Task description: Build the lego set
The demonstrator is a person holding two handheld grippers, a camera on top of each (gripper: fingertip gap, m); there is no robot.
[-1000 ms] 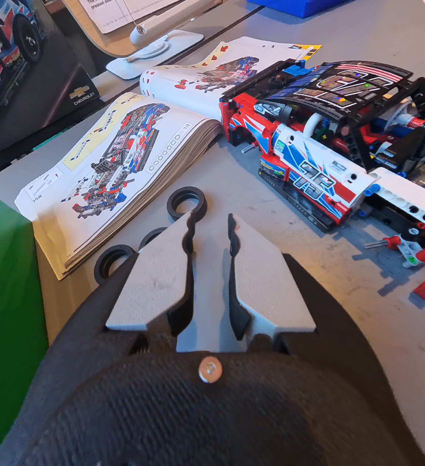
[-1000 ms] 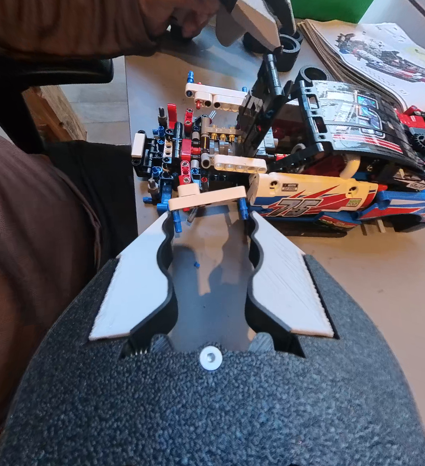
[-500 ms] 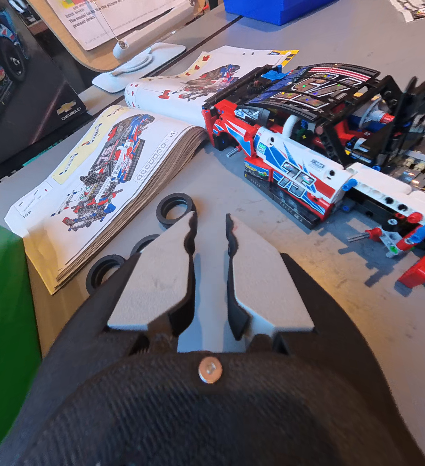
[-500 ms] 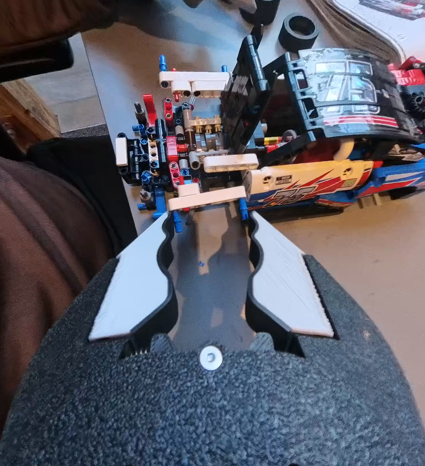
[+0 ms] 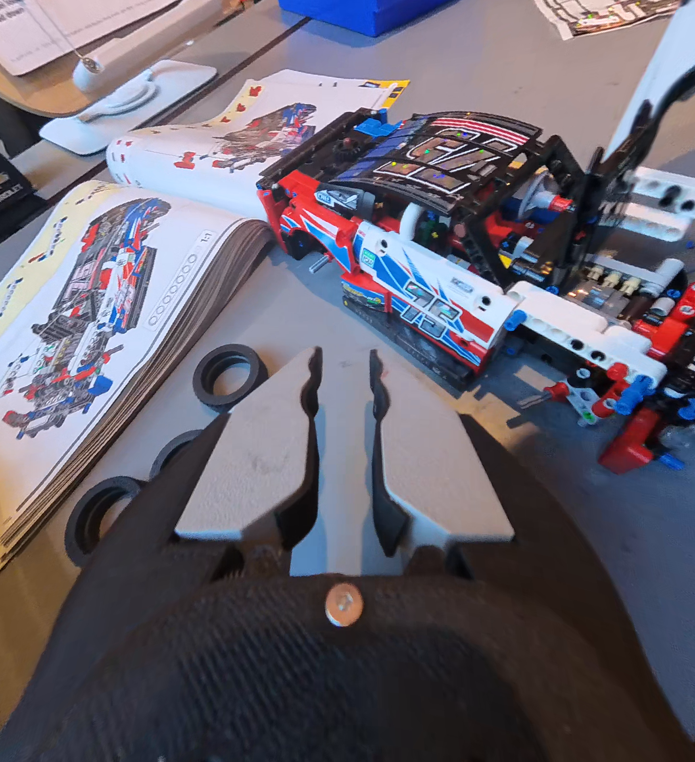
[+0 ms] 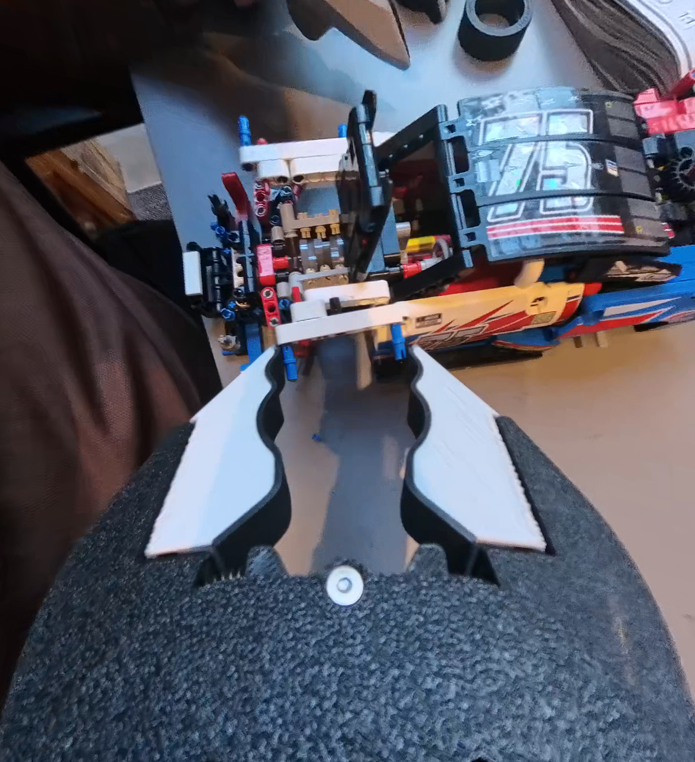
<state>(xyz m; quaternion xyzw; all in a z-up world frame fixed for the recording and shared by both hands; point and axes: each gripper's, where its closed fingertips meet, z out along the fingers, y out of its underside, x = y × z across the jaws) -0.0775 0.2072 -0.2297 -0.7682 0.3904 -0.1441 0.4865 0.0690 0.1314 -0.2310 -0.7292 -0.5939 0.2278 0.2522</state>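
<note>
Here, white beam (image 6: pixel 337 325) spans right tongs (image 6: pixel 343 356) tips.

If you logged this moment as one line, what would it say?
left gripper: slightly open, empty, over grey table | right gripper: holding white beam piece with blue pins beside red-white-blue lego car

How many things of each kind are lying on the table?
Loose black tyres: 3
Lego car: 1
Open instruction book: 1
Blue box: 1
Total: 6
</note>
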